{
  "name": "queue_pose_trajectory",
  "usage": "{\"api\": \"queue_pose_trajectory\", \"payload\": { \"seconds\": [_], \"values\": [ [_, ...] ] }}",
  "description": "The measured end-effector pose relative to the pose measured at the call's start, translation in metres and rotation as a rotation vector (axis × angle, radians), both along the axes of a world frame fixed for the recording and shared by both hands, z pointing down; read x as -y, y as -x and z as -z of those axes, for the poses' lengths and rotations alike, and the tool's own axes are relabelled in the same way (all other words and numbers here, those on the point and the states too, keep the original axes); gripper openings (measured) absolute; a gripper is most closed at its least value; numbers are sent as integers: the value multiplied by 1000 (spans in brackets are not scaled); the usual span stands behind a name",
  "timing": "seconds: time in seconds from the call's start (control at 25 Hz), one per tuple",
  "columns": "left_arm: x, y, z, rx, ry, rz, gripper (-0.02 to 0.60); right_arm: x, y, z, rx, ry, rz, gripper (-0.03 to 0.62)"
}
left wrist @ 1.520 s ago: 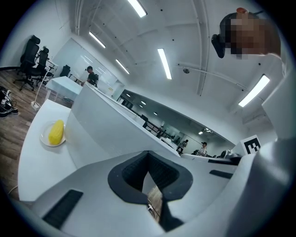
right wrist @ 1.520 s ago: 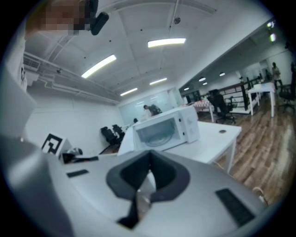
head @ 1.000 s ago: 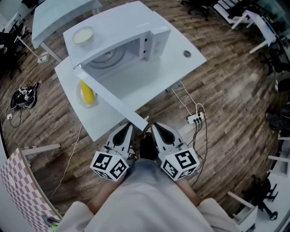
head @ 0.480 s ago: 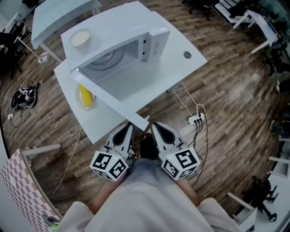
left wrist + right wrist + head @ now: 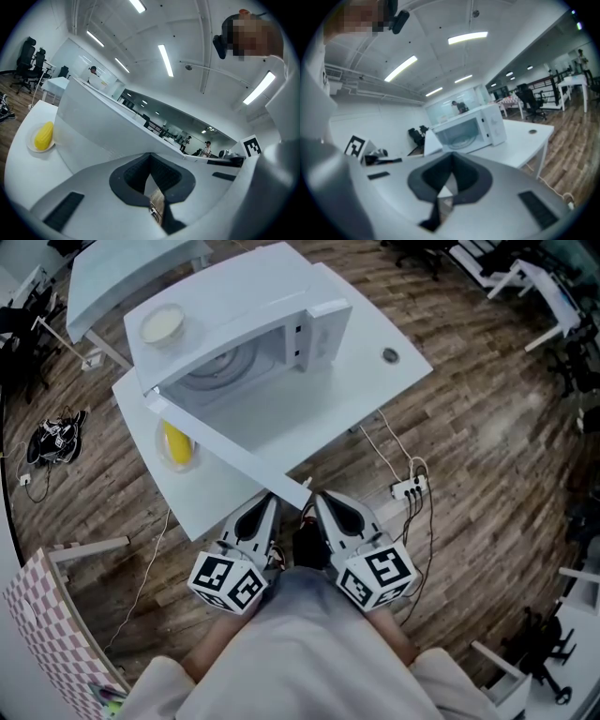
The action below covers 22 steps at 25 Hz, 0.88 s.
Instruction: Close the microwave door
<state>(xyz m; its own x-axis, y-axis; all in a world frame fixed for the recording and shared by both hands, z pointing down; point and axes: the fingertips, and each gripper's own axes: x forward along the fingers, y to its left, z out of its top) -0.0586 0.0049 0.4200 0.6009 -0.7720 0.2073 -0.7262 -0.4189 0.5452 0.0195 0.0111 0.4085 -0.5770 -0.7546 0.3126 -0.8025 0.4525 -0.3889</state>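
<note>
A white microwave (image 5: 246, 329) stands on a white table (image 5: 356, 381), its cavity and glass turntable showing. Its door (image 5: 225, 442) hangs wide open, swung out toward me, with the free end near the table's front edge. My left gripper (image 5: 266, 503) and right gripper (image 5: 319, 502) are held side by side close to my body, just short of that free end, both shut with nothing in them. In the left gripper view the door (image 5: 108, 131) fills the space ahead of the left gripper (image 5: 150, 159). From the right gripper (image 5: 451, 161) the microwave (image 5: 471, 129) appears farther off.
A yellow corn cob on a plate (image 5: 176, 442) lies on the table behind the open door. A pale dish (image 5: 162, 324) rests on the microwave's top. A power strip with cables (image 5: 408, 487) lies on the wooden floor to the right. A second table (image 5: 122, 268) stands beyond.
Both grippers stay where they were, shut. The door keeps its open angle. The head view has drifted slightly.
</note>
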Motion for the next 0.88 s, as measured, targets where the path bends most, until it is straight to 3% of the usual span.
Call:
{"api": "queue_pose_trajectory", "payload": {
  "seconds": [0.88],
  "values": [
    [32, -15, 1, -5, 12, 57, 17, 40, -17, 5, 41, -14, 83, 18]
  ]
}}
